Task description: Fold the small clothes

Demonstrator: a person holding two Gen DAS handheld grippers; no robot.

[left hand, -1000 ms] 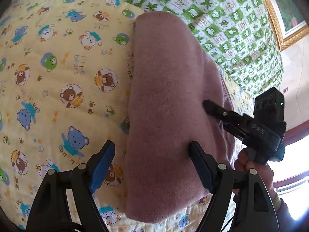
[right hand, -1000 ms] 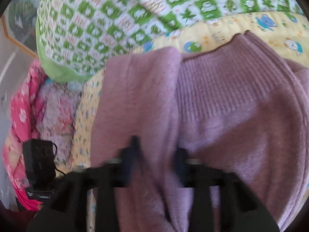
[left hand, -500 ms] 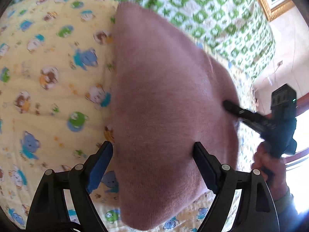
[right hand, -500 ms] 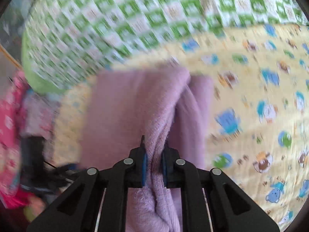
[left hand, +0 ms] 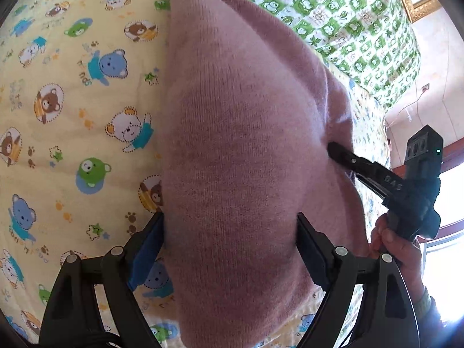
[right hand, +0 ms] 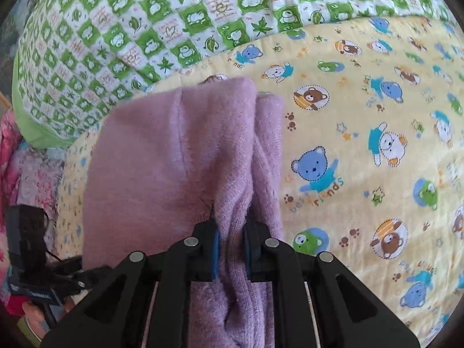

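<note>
Right gripper (right hand: 230, 245) has its jaws clenched on a bunched fold of the fuzzy mauve knit sweater (right hand: 174, 156). Left gripper (left hand: 229, 240) has its jaws spread wide with the sweater's folded bulk (left hand: 243, 145) sitting between them, not pinched. The sweater lies on a pale yellow bear-print bed quilt (right hand: 362, 159), with a green-and-white checked blanket (right hand: 174, 23) bunched just behind it.

The sweater (left hand: 246, 150) filling the middle of the frame was a plain dusty pink knit. Beneath it, at the left, the sheet (left hand: 72, 116) was pale yellow, printed with blue, brown, white and green cartoon bears. At the upper right, the quilt (left hand: 348, 20) was checked green and white with leaves. The gripper pads (right hand: 215, 249) were blue on black.
</note>
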